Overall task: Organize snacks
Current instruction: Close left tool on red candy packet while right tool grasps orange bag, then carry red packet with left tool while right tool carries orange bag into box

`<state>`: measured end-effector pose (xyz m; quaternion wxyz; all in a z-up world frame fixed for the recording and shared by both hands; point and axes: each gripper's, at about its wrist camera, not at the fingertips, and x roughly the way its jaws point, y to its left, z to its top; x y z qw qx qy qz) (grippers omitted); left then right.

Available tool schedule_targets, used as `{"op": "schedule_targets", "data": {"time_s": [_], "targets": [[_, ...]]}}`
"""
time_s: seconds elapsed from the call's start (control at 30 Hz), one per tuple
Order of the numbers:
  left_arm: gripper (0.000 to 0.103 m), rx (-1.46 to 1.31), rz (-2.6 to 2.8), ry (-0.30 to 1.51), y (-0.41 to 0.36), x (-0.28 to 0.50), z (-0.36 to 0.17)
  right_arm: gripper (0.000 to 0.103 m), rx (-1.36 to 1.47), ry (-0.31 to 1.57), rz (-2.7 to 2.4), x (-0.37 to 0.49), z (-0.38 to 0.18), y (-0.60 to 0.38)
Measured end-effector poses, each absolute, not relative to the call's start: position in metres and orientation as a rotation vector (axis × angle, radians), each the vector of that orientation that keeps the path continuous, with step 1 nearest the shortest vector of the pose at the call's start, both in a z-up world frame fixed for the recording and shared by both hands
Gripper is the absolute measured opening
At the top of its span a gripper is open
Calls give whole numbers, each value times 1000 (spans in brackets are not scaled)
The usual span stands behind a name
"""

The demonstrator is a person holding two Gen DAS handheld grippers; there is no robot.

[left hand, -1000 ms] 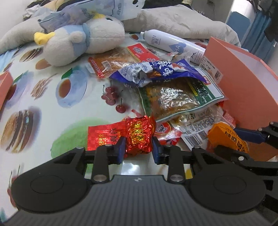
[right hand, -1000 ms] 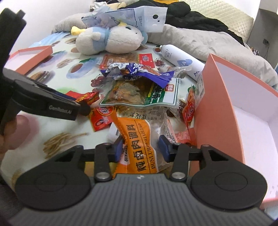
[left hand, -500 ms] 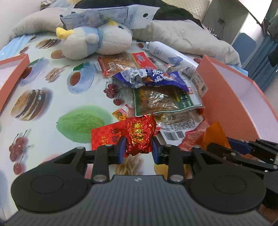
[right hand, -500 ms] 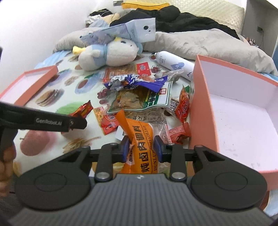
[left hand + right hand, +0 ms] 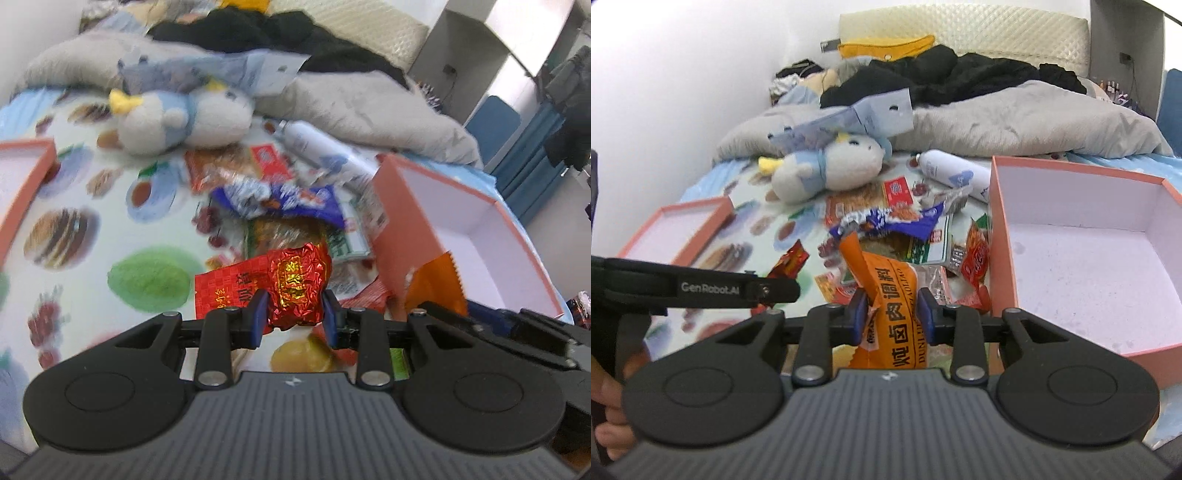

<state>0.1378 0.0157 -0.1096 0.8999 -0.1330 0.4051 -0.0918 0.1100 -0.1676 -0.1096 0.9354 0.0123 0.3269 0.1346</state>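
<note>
A crumpled red foil snack packet (image 5: 295, 284) sits squeezed between the two blue pads of the left claw (image 5: 294, 315), raised above the bed. In the right wrist view the same packet (image 5: 788, 260) shows as a red corner sticking out past the left claw's black arm. The right claw (image 5: 893, 314) is clenched on an orange snack bag (image 5: 890, 295) printed with dark characters; its jaws have just closed in on the bag, which stands upright between the pads and hangs clear of the pile. In the left wrist view that orange bag (image 5: 436, 280) appears at the right, in front of the box wall.

Below the two claws lies the rest of the snack pile: a blue-and-white wrapper (image 5: 886, 221) on top of a large green-edged clear pack (image 5: 923, 247), a flat red-labelled pack (image 5: 886, 195) farther back, and small red sachets (image 5: 975, 254) just beside the box. The orange box (image 5: 1001, 221), white inside, stands open to the right of the pile. A shallower orange lid (image 5: 679, 236) lies well apart on the left.

Everything rests on a bed sheet (image 5: 74, 206) printed with food pictures. Behind the pile lie a white-and-blue plush toy (image 5: 827, 170), a white spray bottle (image 5: 953, 173) on its side, and a grey blanket (image 5: 1015, 122).
</note>
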Motion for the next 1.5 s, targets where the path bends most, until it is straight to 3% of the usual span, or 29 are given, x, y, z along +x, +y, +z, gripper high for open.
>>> {"op": "schedule_targets", "data": {"time_s": [0.67,1.17,1.5], "targets": [[36,-263,-250,730,-18,145,-39,32,90,542,242,115,-56,-203],[36,-166,-398,593,-119,197,30,32,96,378,111,141,-1,-286],[36,-89,-506,643,-196,236,18,32,107,460,-14,167,-16,-348]]}}
